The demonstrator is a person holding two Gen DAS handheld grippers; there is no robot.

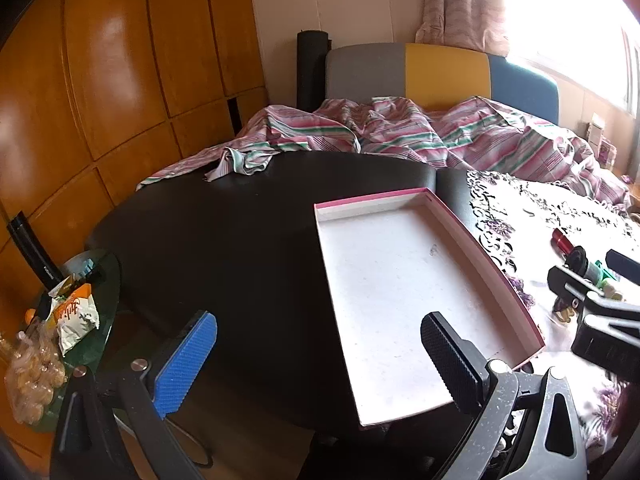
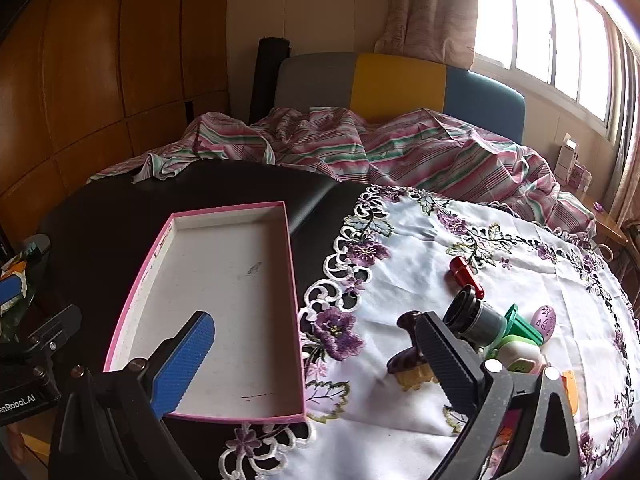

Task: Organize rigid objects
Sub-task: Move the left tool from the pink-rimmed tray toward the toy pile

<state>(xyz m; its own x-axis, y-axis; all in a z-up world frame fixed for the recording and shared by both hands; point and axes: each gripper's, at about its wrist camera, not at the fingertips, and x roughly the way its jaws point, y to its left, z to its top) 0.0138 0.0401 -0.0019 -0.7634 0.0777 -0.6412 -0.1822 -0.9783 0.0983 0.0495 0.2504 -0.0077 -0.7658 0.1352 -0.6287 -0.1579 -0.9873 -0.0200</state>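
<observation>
The small rigid objects, among them a red cylinder [image 2: 466, 277], a black lens-like tube [image 2: 474, 317] and a purple egg [image 2: 545, 320], lay clustered on the embroidered cloth [image 2: 420, 240], right of the empty pink-rimmed tray [image 2: 236, 300]. The right gripper [image 2: 316, 364] hung above, jaws fully spread, holding nothing; the cluster sat just beyond its black finger. The left gripper [image 1: 320, 360], equally spread and empty, hovered over the tray, farther away. The right hand was judged nearer.
</observation>
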